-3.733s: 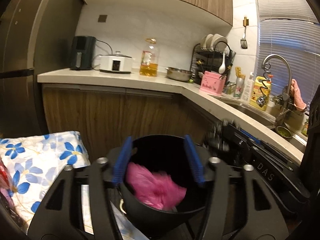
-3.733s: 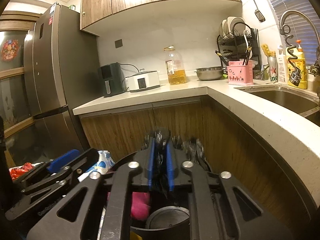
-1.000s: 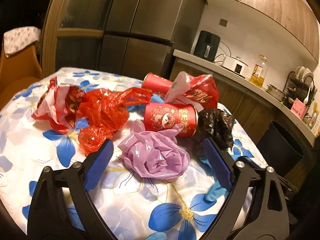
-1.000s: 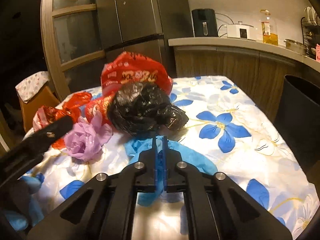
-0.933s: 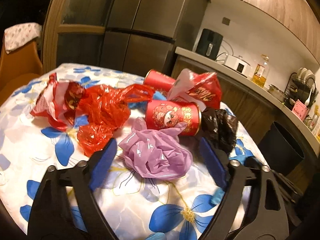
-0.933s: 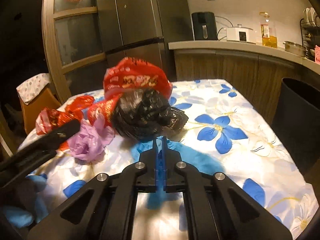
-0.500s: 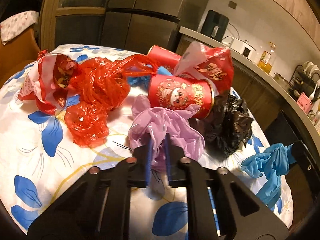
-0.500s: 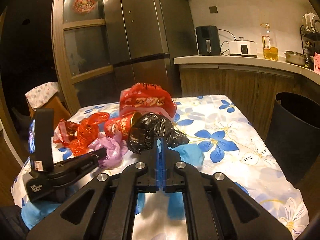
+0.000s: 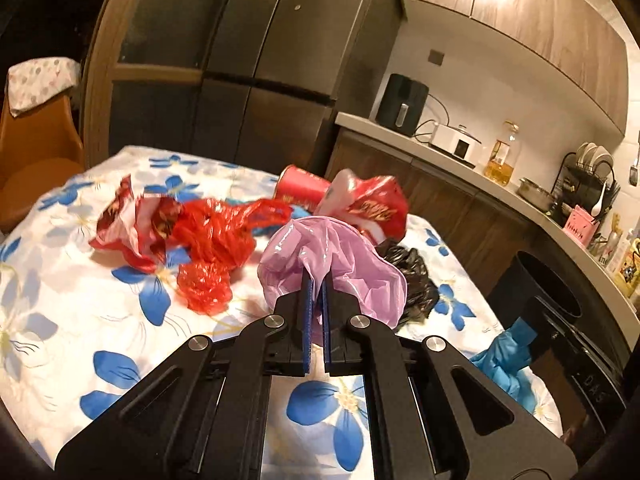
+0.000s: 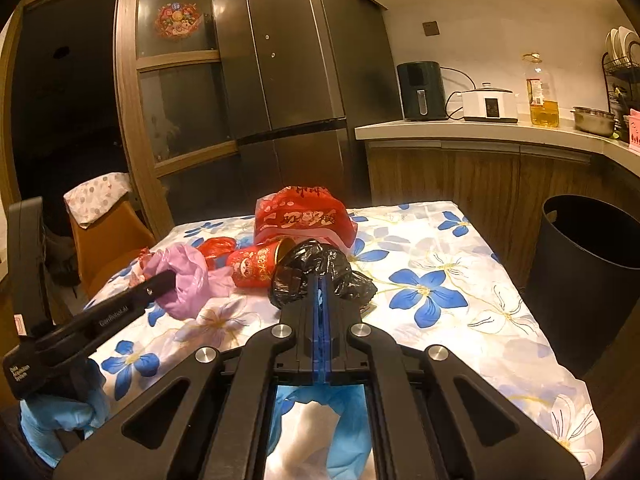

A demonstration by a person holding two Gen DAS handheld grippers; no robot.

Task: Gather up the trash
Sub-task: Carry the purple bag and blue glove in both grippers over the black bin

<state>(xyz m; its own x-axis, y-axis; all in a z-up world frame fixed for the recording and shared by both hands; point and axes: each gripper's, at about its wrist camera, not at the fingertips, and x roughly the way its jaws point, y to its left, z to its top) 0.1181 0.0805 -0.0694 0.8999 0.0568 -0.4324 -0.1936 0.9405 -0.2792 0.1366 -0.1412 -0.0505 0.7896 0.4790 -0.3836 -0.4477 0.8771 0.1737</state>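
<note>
My left gripper holds a crumpled purple plastic bag just above the flowered tablecloth, its jaws closing the last bit onto a fold. The right wrist view shows that bag hanging off the left fingers. My right gripper is shut on a blue glove, which hangs below its fingers. A black bag, a red cup, a red printed bag and red plastic scraps lie on the table.
A black trash bin stands on the floor right of the table, below the counter. An orange chair with a cloth stands at the table's far left. The dark fridge is behind.
The left jaws closed on the purple bag and raised it off the cloth. The right gripper lifted and drew back with the blue glove.
</note>
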